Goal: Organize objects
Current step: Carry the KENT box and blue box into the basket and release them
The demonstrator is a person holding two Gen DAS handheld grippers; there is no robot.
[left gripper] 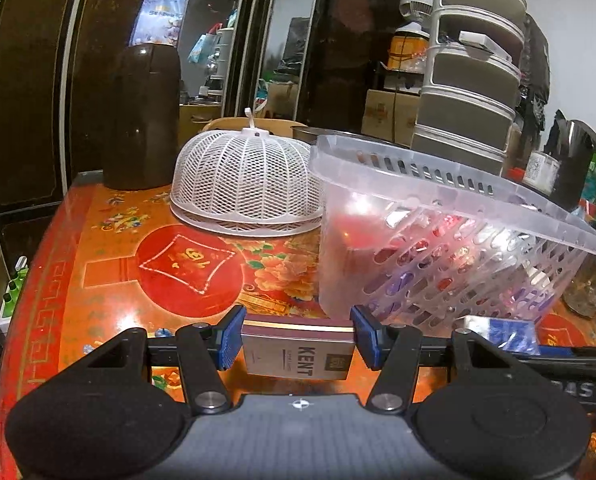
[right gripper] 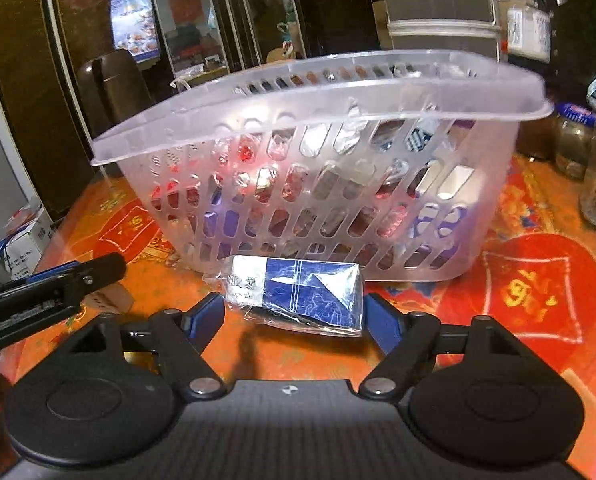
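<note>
Left wrist view: your left gripper (left gripper: 298, 338) clamps the Kent cigarette pack (left gripper: 300, 354) flat at bottom centre, ready for the clear basket (left gripper: 450, 216) at right. The mesh food cover (left gripper: 244, 186) stands clear at centre.

Right wrist view: your right gripper (right gripper: 294, 312) straddles the blue wrapped pack (right gripper: 298, 292) on the tabletop (right gripper: 518, 340); whether the pads press it, I cannot tell. The basket wall rises just behind, so lift over its rim.
</note>
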